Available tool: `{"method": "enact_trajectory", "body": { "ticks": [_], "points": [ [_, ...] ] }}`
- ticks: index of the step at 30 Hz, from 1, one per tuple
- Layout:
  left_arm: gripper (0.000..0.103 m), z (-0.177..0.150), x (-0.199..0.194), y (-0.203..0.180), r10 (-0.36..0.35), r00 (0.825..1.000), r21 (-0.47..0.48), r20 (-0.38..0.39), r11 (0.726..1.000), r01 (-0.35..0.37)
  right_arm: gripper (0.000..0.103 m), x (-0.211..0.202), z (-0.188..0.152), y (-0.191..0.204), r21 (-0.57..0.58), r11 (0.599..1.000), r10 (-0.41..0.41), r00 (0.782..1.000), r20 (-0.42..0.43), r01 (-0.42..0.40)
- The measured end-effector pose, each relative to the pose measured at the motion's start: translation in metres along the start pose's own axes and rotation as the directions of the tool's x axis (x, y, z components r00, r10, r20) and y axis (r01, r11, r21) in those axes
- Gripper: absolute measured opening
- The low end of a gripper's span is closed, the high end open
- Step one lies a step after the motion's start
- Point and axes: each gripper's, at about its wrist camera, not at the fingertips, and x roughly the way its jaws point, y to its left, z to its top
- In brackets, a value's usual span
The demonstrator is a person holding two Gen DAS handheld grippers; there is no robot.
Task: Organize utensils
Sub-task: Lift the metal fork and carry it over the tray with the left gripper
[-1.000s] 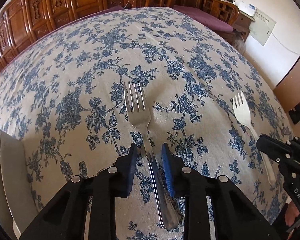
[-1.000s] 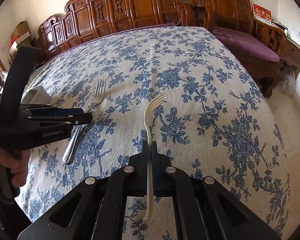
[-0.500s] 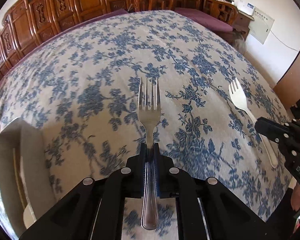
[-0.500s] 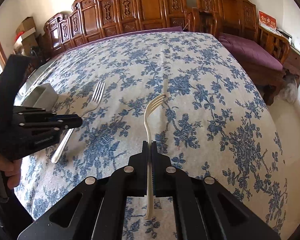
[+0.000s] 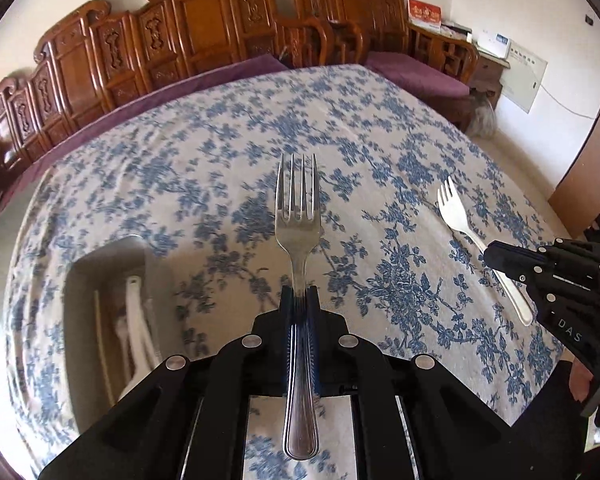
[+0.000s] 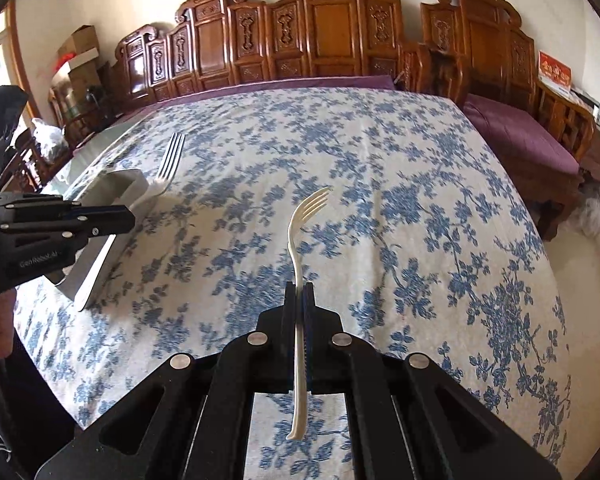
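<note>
My left gripper (image 5: 300, 300) is shut on a metal fork (image 5: 298, 224) and holds it above the table, tines pointing away. It also shows in the right wrist view (image 6: 100, 216), where the metal fork (image 6: 170, 160) sticks out over a grey organizer tray (image 6: 112, 200). My right gripper (image 6: 299, 296) is shut on a white plastic fork (image 6: 300, 220), lifted off the cloth. In the left wrist view the right gripper (image 5: 500, 260) holds the plastic fork (image 5: 454, 212) at the right. The tray (image 5: 100, 264) lies low left, with white utensils (image 5: 136, 328) inside.
A blue floral tablecloth (image 6: 380, 200) covers the table. Carved wooden chairs (image 6: 320, 36) line the far side. A purple cushioned bench (image 6: 520, 136) stands at the right. The table's right edge drops to the floor (image 6: 580, 280).
My left gripper closed on the metal fork and lifted it off the cloth. Both grippers rose with their forks, and the tray came into view below left.
</note>
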Motion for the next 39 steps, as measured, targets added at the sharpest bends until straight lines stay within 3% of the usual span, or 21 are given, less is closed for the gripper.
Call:
{"method": "enact_trajectory", "body": {
  "ticks": [18,34,39],
  "points": [
    [0.006,-0.025,-0.064,0.05,0.037,0.994,-0.063,0.101,0.998,-0.031,0.004,-0.01,0.003,0.062,-0.137,0.99,0.023,1.0,0.015,-0.02],
    [0.006,-0.043,-0.03,0.146,0.105,0.994,-0.2,0.024,0.975,-0.098,0.004,0.016,0.009,0.099,-0.127,0.989,0.072,0.997,-0.016,-0.074],
    [0.006,-0.048,-0.015,0.159,0.105,0.995,-0.214,-0.002,0.971,-0.103,0.004,0.024,0.012,0.107,-0.12,0.989,0.088,0.996,-0.032,-0.091]
  ]
}}
